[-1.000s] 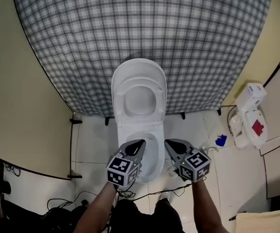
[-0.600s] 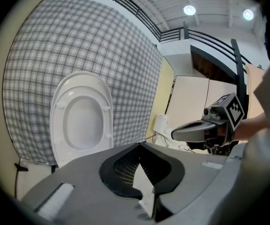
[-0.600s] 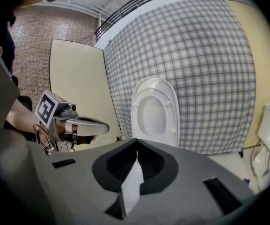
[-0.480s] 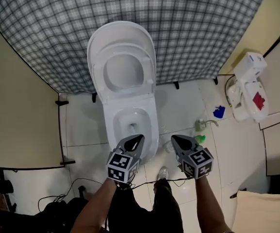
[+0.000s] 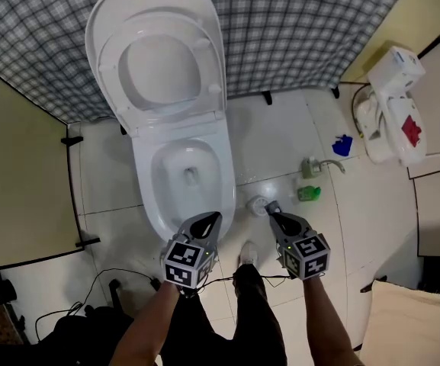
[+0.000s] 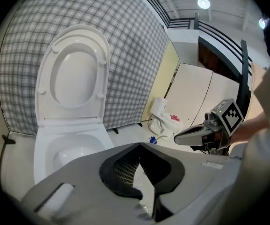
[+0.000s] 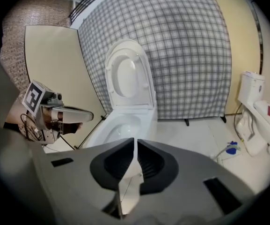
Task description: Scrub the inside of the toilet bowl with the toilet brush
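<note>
Head view: the bowl (image 5: pixel 223 166), lid (image 5: pixel 162 21) up, lies ahead of both tools; the left tool (image 5: pixel 213 217) shows at its near rim; the right tool (image 5: pixel 271 214) is just beside it, over the floor (image 5: pixel 273 151). Left gripper view: jaws pressed together, empty; bowl lower left. Right gripper view: jaws opening a slit, nothing between; bowl ahead.
</note>
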The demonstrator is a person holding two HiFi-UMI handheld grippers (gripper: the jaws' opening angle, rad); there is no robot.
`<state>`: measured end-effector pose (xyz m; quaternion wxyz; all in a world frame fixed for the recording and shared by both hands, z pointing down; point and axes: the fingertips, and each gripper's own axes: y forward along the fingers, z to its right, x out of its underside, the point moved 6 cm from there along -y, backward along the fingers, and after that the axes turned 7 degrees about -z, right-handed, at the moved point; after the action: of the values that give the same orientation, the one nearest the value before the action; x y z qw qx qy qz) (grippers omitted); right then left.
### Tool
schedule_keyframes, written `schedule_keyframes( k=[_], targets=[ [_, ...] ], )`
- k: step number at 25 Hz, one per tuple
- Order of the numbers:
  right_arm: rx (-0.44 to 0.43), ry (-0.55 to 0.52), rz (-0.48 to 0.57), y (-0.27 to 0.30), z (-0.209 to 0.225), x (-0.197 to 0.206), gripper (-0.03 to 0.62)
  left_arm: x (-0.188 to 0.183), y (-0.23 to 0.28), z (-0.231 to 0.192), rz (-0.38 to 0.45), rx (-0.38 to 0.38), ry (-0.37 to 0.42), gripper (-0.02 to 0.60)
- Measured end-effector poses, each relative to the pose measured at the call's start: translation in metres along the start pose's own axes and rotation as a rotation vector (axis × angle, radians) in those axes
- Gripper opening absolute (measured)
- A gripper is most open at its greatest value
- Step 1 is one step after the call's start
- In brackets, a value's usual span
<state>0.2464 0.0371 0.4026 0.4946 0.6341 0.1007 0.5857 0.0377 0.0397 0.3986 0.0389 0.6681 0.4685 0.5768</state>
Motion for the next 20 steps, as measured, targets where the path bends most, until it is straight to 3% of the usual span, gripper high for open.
schedule_keyframes(
  k=[4,10,12,15,17,20],
  targets=[
    [0.026,0.028,-0.058,0.024,0.025,0.035,0.038,0.023,0.034,0.005,-0.032,0.023,0.003,0.008],
    [0.152,0.055,-0.128,0.056,0.072,0.086,0.044,0.045,0.067,0.016,-0.052,0.057,0.009,0.008],
    [0.151,0.073,-0.156,0.069,0.081,0.099,0.208,0.049,0.073,0.015,-0.055,0.059,0.010,0.008],
    [0.140,0.067,-0.199,0.089,0.090,0.118,0.212,0.057,0.079,0.010,-0.065,0.057,0.005,0.008],
    [0.140,0.056,-0.229,0.104,0.097,0.128,0.288,0.061,0.084,0.007,-0.065,0.060,0.003,0.008],
    [0.149,0.047,-0.258,0.129,0.107,0.135,0.290,0.067,0.088,0.001,-0.062,0.053,0.008,0.008]
  ],
)
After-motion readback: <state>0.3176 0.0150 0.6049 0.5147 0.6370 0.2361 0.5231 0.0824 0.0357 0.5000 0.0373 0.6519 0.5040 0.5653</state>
